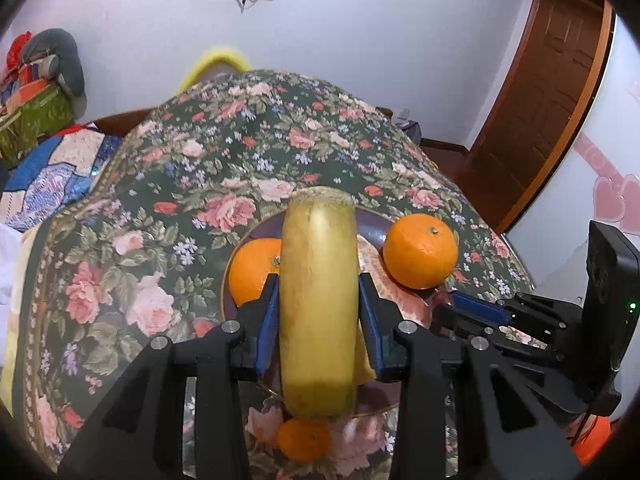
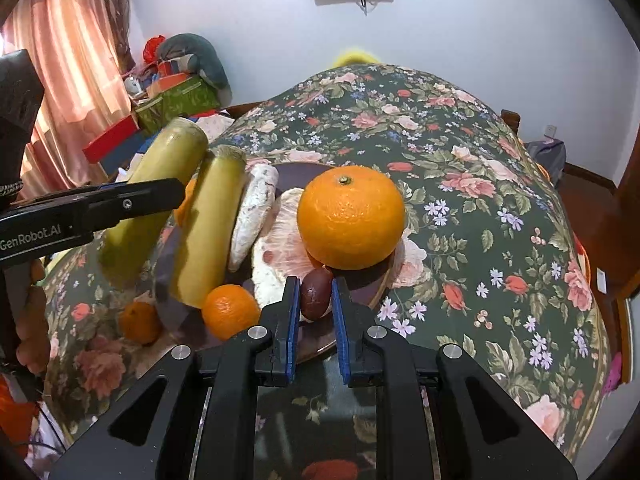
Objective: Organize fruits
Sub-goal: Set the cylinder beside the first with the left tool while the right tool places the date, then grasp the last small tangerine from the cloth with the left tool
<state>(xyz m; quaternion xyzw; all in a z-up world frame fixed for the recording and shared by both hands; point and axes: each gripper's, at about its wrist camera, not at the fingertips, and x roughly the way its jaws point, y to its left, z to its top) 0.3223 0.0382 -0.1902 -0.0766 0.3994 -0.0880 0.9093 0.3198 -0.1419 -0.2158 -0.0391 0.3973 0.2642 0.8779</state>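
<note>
**Both grippers busy at the fruit plate**

So on my left feed the left gripper (image 1: 319,300) has its blue fingers (image 1: 267,320) pinching a long yellow-green stalk (image 1: 318,300), looks like a cut length of sugarcane but I can't say for sure. It's gripped around its middle and points straight away from the camera, held up over the plate (image 1: 372,228). From the right camera I can see that same stalk raised at the left of the scene, tilted, with a second stalk (image 2: 210,232) just like it lying on the plate's left side.

The right gripper (image 2: 316,300) sits at the near edge of the plate, fingers narrowed around a small dark red fruit (image 2: 316,294), maybe a date. The pads look touching or very nearly touching it on both sides, can't tell which, and the fruit seems to rest on the plate.

What else is on the plate: a big orange (image 2: 351,216) right in the middle sitting on peeled pomelo segments (image 2: 280,232), a white pith-covered piece (image 2: 256,216) leaning between the pomelo and the second stalk, and a small mandarin (image 2: 230,312) at the near left rim. Another small mandarin (image 2: 140,322) sits off the plate on the floral tablecloth (image 2: 460,184), further left. The left view also shows one more orange (image 1: 254,270) on the plate's left side, half hidden behind the held stalk
</note>
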